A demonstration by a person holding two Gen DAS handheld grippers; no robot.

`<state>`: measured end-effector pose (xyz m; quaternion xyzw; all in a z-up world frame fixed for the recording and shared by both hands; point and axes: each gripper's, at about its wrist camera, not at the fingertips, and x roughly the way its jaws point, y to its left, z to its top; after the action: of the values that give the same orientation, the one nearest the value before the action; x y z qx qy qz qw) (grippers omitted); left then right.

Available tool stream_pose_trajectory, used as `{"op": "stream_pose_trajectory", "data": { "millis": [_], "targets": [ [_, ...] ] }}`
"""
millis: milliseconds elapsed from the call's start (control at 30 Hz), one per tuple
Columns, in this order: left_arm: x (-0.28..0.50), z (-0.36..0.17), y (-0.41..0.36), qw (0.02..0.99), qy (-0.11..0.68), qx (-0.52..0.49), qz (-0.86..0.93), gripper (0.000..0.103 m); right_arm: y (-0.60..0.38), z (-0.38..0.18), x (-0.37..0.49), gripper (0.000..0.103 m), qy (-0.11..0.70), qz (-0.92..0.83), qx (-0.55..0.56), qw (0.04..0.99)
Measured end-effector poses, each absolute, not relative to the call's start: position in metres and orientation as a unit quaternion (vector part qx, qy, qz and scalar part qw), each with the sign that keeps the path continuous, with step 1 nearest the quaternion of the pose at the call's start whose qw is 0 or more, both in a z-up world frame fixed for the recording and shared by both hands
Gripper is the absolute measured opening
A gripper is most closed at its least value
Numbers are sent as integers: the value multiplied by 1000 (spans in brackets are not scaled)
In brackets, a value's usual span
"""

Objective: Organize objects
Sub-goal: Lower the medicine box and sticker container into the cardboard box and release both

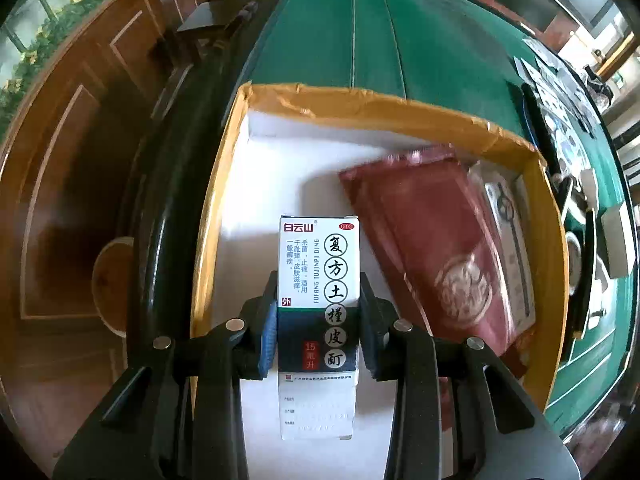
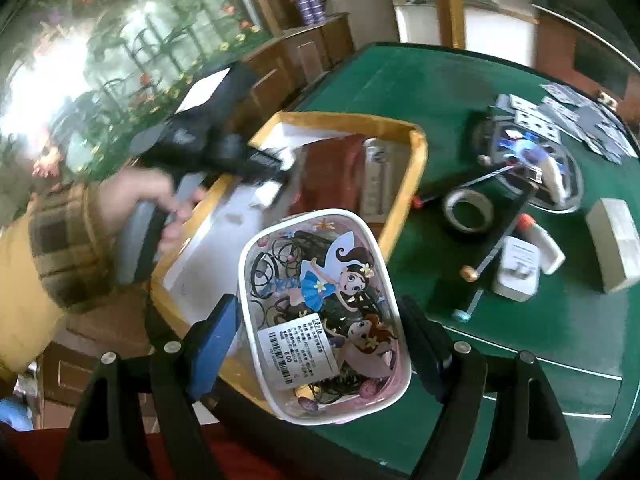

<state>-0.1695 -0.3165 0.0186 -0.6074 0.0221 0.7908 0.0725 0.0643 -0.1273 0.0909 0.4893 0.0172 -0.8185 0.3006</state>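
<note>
Green surface point(image 1: 400, 40) carrying yellow-rimmed box point(image 1: 360, 98). Left gripper point(image 1: 320, 320) clamped on white medicine carton point(image 1: 318, 280), held above box floor, red pouch point(image 1: 436, 248) just right. Right gripper point(image 2: 320, 344) spread wide, gripping pink cartoon case point(image 2: 324, 316) over box's near corner.

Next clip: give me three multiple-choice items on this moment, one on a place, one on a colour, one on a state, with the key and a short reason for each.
1. Where does the dark red pouch lie?
A. inside the yellow-rimmed box
B. on the bare green table
C. on the floor

2. What colour is the table top?
A. brown
B. green
C. white

3. What is the left gripper doing?
A. standing open with nothing between its fingers
B. clamped on a roll of tape
C. clamped on the medicine carton

Key: 1 A, the pouch sits within the box walls in both views. 2 B, green felt surrounds the box. 3 C, both pads press the carton's sides above the box's white floor.
</note>
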Motion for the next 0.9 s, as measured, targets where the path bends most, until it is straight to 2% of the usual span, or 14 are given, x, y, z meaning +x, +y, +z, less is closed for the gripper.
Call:
{"op": "stream_pose_trajectory", "data": {
  "millis": [567, 900],
  "targets": [
    [-207, 18, -305, 77, 19, -596, 799, 34, -214, 53, 57, 79, 130, -761, 506, 384],
    [-206, 18, -307, 78, 22, -594, 800, 34, -218, 17, 41, 79, 187, -767, 511, 341]
  ]
}}
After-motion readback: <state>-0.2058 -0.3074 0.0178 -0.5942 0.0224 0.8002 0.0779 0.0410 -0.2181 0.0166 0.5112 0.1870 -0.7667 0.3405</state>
